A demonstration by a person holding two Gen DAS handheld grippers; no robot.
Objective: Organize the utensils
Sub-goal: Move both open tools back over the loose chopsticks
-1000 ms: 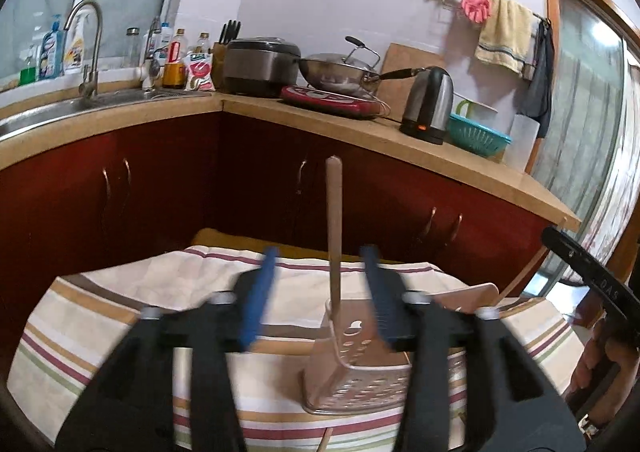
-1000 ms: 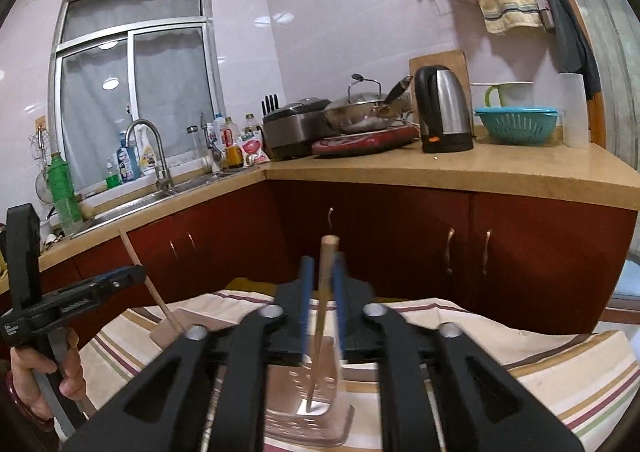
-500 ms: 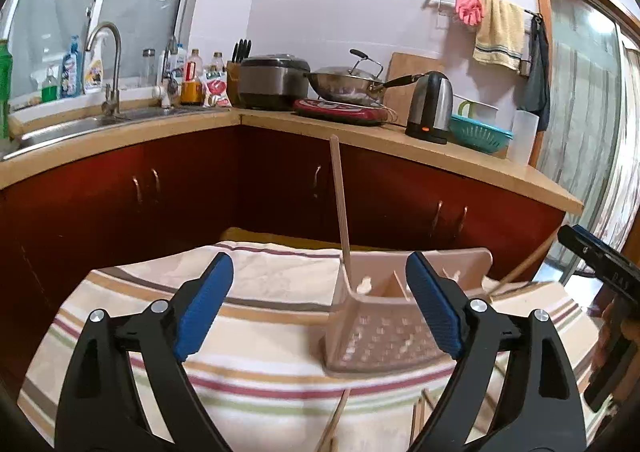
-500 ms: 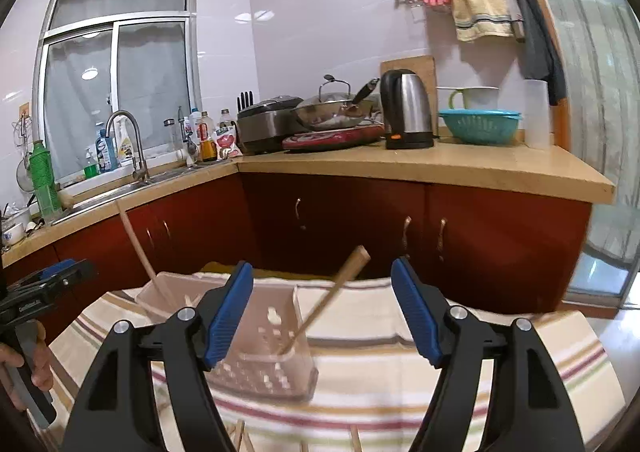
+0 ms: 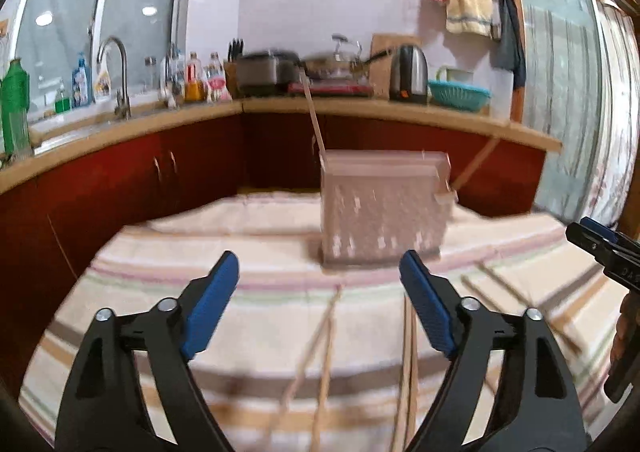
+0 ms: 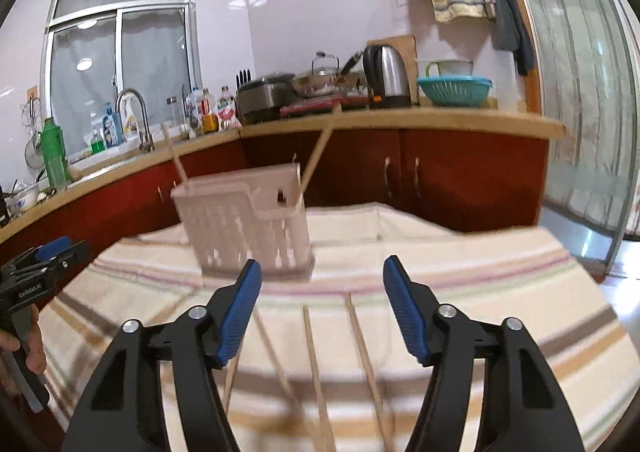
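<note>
A pale perforated utensil basket stands on the striped cloth; it also shows in the right wrist view. Two wooden chopsticks lean in it, one at the left end and one at the right end. Several more chopsticks lie loose on the cloth in front of it. My left gripper is open and empty, back from the basket. My right gripper is open and empty above the loose chopsticks.
The striped cloth covers a table. Red cabinets under a wooden counter wrap behind it, with a sink tap, bottles, cooker, kettle and a teal bowl. A glass door is on the right.
Both grippers opened, each letting go of a chopstick that now leans in the basket, and both pulled back toward me. The loose chopsticks on the cloth came into view.
</note>
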